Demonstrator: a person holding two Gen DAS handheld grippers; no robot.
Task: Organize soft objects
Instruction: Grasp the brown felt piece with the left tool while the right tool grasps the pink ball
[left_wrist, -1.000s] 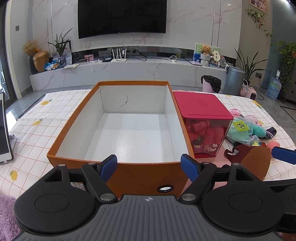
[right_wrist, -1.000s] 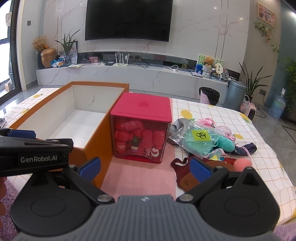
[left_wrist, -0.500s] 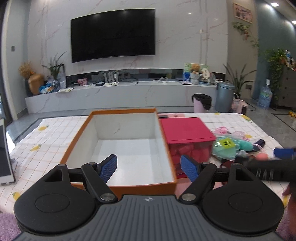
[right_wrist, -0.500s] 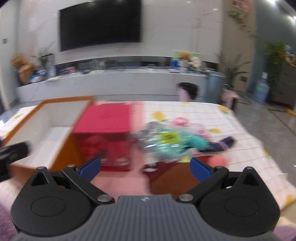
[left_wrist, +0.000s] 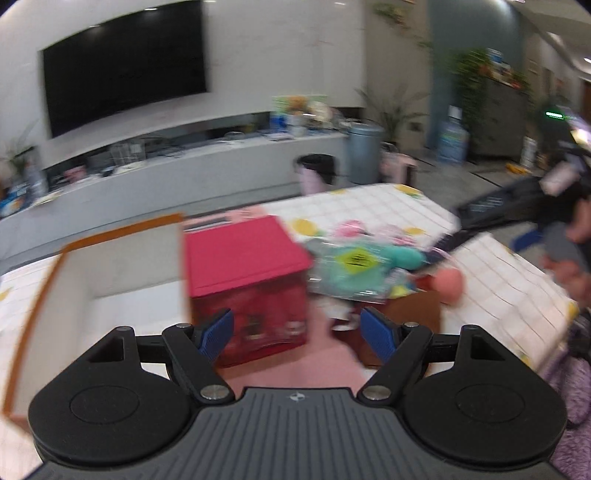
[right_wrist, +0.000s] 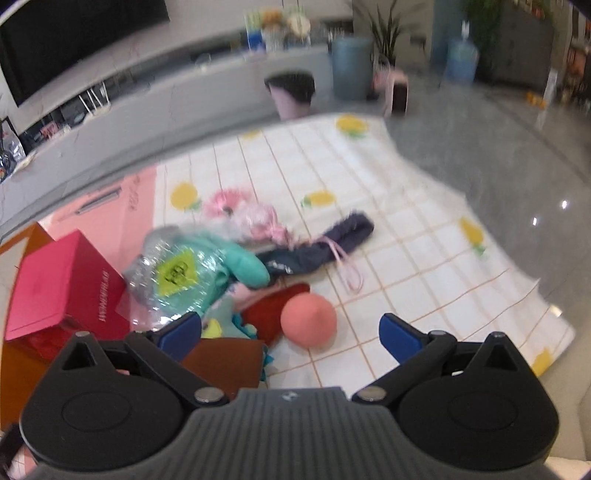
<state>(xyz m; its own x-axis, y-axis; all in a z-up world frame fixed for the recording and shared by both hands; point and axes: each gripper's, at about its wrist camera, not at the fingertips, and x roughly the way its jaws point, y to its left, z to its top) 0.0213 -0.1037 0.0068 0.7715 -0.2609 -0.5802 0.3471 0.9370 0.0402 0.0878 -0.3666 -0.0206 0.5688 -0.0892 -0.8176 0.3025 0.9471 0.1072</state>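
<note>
Right now your left gripper (left_wrist: 296, 334) hangs with fingers wide apart and nothing between them, before the red lidded box (left_wrist: 245, 258), whose clear walls show red items too blurred to name. Beside it the orange box (left_wrist: 110, 266) stands empty. Your right gripper (right_wrist: 290, 334), fingers also apart, hovers over the pink ball (right_wrist: 308, 320) in the soft pile mid-tablecloth (right_wrist: 424, 266), beside the bagged teal toy (right_wrist: 192, 273).

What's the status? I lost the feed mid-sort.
Left claw open, empty. Right claw open, empty, above the pink ball. Soft toy pile unsorted on the tablecloth; orange box empty. Nothing blocking.
</note>
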